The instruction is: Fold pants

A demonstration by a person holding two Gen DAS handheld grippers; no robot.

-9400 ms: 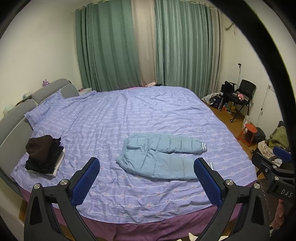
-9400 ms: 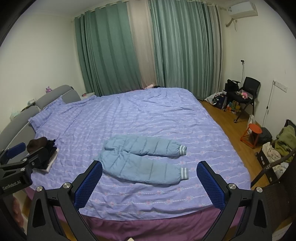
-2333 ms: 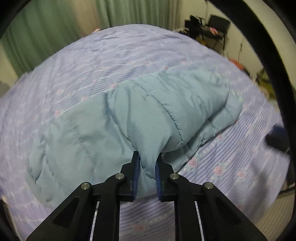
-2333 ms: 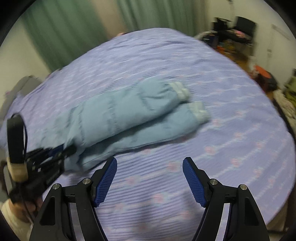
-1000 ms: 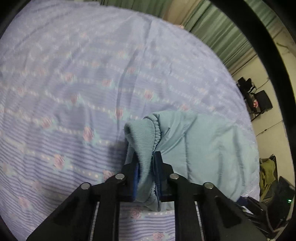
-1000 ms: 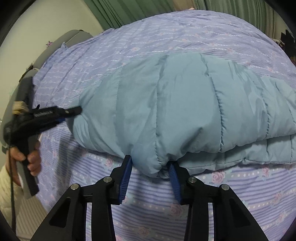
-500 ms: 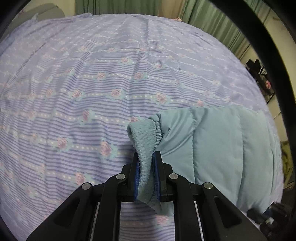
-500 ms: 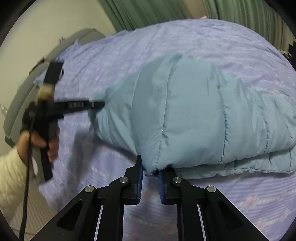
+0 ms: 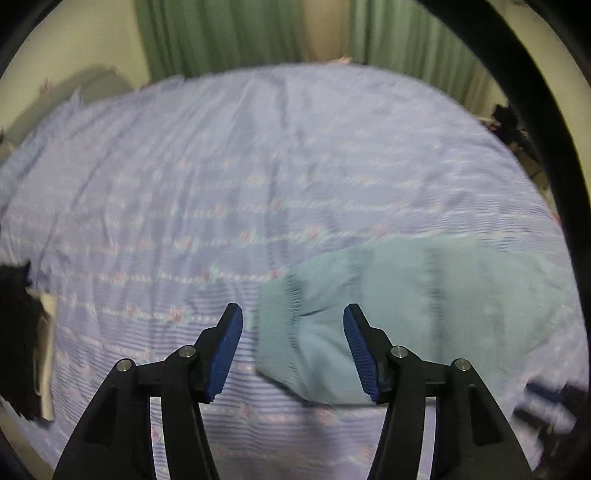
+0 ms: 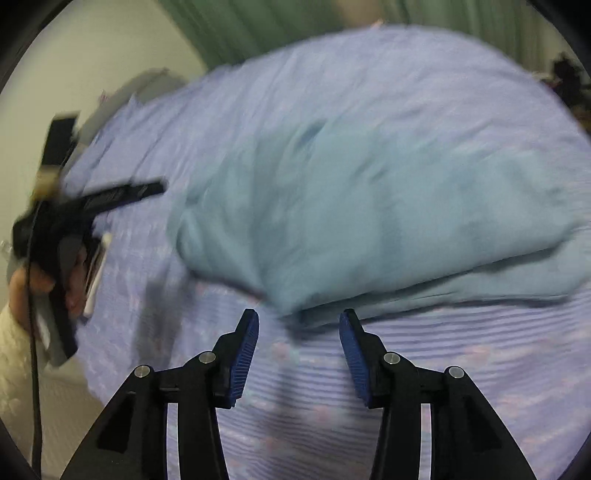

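Observation:
Light blue padded pants (image 9: 424,295) lie folded leg over leg on the purple bedspread (image 9: 221,166). In the left wrist view their ribbed waistband lies between and just past the blue pads of my left gripper (image 9: 291,350). Its jaws are opening and nothing is pressed between them. In the right wrist view the pants (image 10: 351,206) form a thick bundle above my right gripper (image 10: 299,354). Its jaws are also opening, with only a corner of the fabric near the gap and no pad on it. The left gripper (image 10: 110,199), held by a hand, shows at the far left of that view.
A pile of dark clothes (image 9: 18,332) sits at the bed's left edge. Green curtains (image 9: 258,33) hang behind the bed, with a grey headboard (image 9: 96,81) at the left. A chair with clutter (image 9: 517,125) stands at the right wall.
Both grippers were shut on the pants half a second ago; both have let go and pulled up and back. The waistband has dropped onto the bedspread.

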